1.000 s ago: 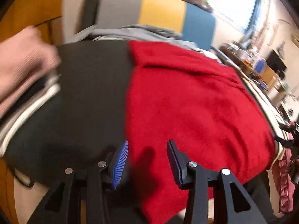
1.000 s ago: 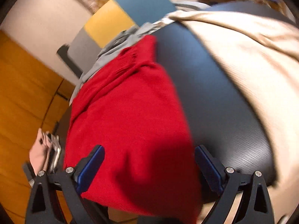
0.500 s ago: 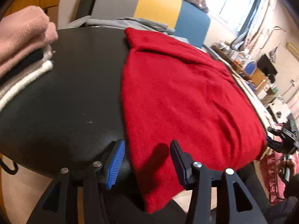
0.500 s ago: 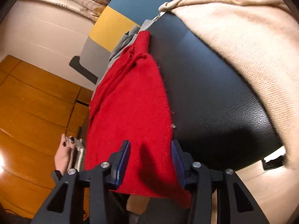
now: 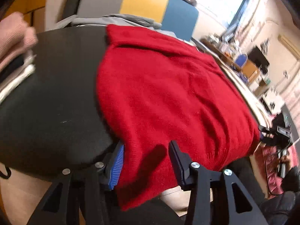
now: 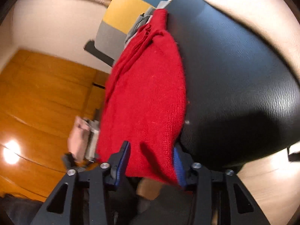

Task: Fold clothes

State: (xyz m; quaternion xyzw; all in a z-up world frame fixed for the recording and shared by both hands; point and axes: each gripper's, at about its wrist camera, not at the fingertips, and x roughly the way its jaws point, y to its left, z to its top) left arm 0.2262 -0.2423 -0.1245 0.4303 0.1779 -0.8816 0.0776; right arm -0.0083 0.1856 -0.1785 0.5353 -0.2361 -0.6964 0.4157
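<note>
While the red knitted sweater (image 5: 168, 97) lies spread over the round black leather-look table (image 5: 56, 93), filling the centre and right of the left wrist view, its near hem hangs off the table's front edge at the bottom of the frame. The left gripper (image 5: 146, 161) stands at that hem about half open, its jaws having just been closing; the ribbed blue pad (image 5: 117, 166) lies against the cloth's left edge, the other pad stands clear of the knit, so the cloth is between them but not pinched. In the right wrist view the same sweater (image 6: 148, 93) runs as a long strip from top centre down to the bottom centre. There the right gripper (image 6: 150, 161) has been closing too, and its narrow jaws now press on the hanging hem from both sides. A folded stack of pink and white clothes (image 5: 13, 48) sits at the upper left of the left wrist view, and a cream knitted garment (image 6: 253, 13) lies at the upper right of the right wrist view.
</note>
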